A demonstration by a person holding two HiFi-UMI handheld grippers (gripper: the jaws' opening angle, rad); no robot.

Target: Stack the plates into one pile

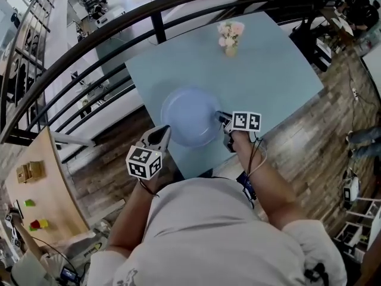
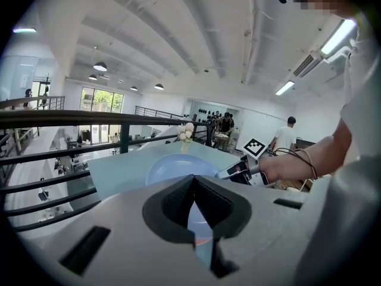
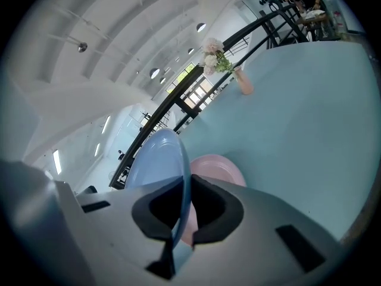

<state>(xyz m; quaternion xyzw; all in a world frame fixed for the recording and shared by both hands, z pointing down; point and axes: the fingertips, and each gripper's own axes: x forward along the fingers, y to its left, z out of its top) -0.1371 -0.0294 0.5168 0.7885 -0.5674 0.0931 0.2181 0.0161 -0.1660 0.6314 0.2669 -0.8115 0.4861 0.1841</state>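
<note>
A light-blue plate [image 1: 189, 117] is near the front of the pale blue table [image 1: 280, 70]. My right gripper [image 1: 221, 119] is shut on its right rim. In the right gripper view the blue plate [image 3: 155, 159] stands tilted between the jaws of that gripper [image 3: 181, 210], and a pink plate [image 3: 217, 170] lies on the table just beyond and below it. My left gripper [image 1: 159, 137] hovers at the plate's front-left edge, apart from it. In the left gripper view its jaws [image 2: 192, 180] meet at the tips with nothing held, and the blue plate [image 2: 175, 167] lies ahead.
A small vase of pale flowers [image 1: 230, 37] stands at the far side of the table. A black curved railing [image 1: 155, 22] runs along the table's far and left sides. The table's front edge [image 1: 196, 170] is close to the person's body. Wooden floor [image 1: 309, 130] lies to the right.
</note>
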